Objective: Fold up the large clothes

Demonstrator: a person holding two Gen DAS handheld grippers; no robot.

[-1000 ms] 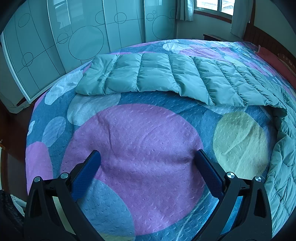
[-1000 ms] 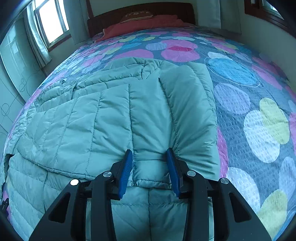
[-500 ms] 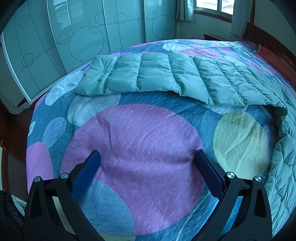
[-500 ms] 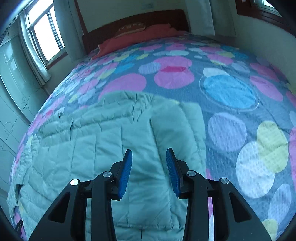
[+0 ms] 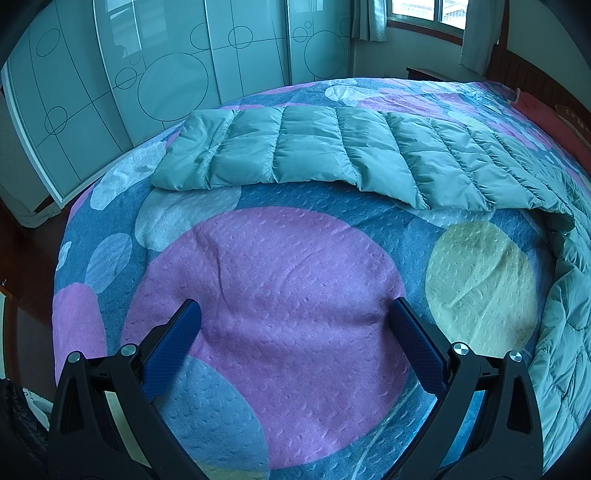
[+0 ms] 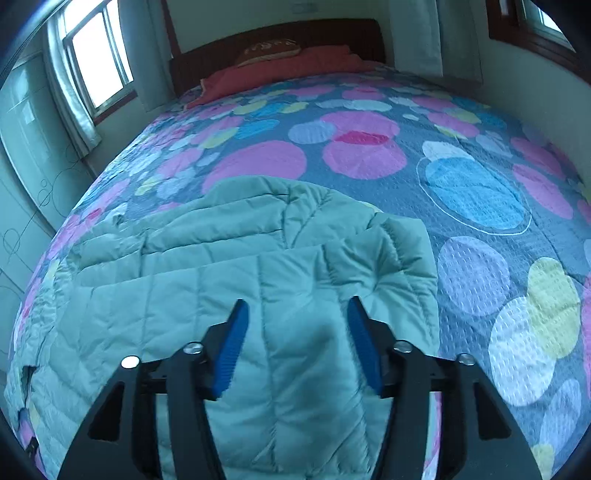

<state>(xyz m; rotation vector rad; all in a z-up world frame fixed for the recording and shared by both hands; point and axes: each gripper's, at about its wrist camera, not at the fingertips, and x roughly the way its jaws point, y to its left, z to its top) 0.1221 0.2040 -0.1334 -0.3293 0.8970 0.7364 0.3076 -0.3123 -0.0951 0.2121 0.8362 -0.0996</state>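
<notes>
Beyond the jacket (image 6: 236, 280), red bedding (image 6: 280, 68), perhaps pillows, fronts the headboard (image 6: 280, 33).

A bed (image 6: 461, 155) carries everything, covered edge to edge by a blue-grey bedspread (image 5: 295, 295) printed with pink, purple, blue and pale yellow circles. At its head, against the dark wooden headboard (image 6: 295, 33), lie a red blanket or pillow (image 6: 280, 70) and a patterned cushion (image 6: 269, 48). A pale green quilted down jacket (image 6: 240, 280) lies spread flat on the bedspread near the foot corner, one sleeve (image 5: 295, 147) stretched out straight along the side edge nearest the wardrobe.
</notes>
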